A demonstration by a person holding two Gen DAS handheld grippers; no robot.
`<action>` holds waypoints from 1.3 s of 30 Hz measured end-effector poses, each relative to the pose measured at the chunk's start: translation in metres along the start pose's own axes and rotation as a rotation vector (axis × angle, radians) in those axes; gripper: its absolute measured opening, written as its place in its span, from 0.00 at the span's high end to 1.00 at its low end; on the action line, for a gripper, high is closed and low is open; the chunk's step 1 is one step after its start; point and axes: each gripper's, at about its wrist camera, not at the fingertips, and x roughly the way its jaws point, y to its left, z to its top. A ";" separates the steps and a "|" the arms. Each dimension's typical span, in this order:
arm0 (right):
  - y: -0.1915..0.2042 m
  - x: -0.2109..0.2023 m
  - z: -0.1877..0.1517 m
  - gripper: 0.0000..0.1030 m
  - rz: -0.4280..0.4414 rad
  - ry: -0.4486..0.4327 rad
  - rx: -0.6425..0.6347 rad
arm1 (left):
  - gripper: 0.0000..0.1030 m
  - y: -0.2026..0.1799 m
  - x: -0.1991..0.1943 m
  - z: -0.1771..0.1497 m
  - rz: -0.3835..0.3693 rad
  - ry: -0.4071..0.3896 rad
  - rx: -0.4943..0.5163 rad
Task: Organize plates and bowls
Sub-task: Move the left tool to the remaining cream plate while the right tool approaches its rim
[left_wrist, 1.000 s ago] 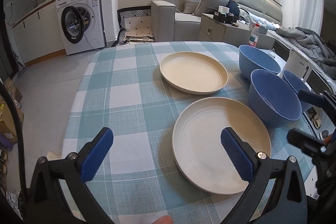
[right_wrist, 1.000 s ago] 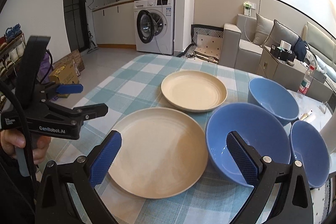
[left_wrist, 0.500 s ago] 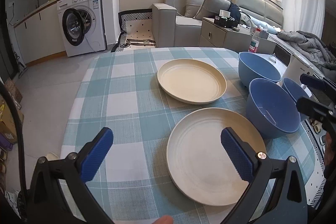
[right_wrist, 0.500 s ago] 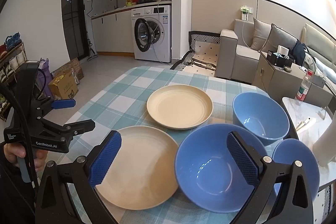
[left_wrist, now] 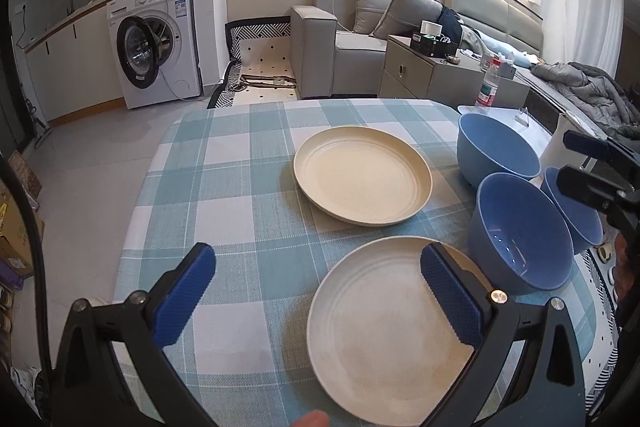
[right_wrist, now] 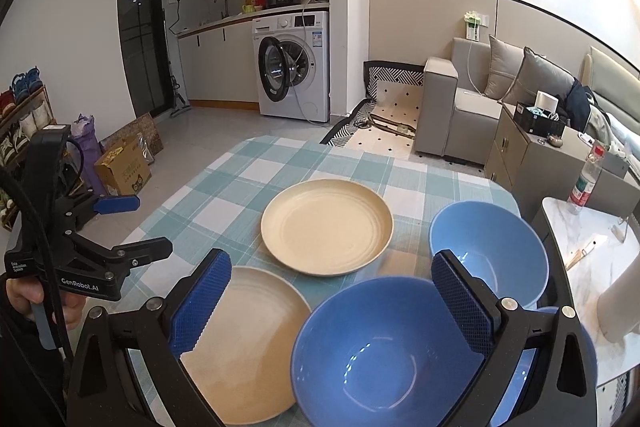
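Note:
Two cream plates lie on the checked tablecloth: a far plate and a near plate. Right of them stand three blue bowls: a far bowl, a near bowl and a smaller bowl, partly hidden. My left gripper hovers open over the near plate's left half, holding nothing. My right gripper is open above the near bowl, also holding nothing.
The table's left edge drops to a tiled floor with cardboard boxes. Beyond stand a washing machine, a grey sofa and a cabinet. A white side table with a water bottle adjoins the right.
The dishes sit lower in both views, so both grippers have lifted or tilted up. The right gripper has also swung right, over the near bowl. Both stay open.

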 end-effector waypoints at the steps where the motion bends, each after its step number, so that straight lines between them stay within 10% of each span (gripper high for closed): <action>1: -0.004 0.001 0.004 0.01 -0.002 -0.003 0.001 | 0.00 0.001 0.002 0.002 0.006 0.000 -0.003; 39: -0.064 0.085 0.059 0.01 -0.006 0.115 0.026 | 0.00 0.003 0.070 0.049 0.042 0.083 -0.024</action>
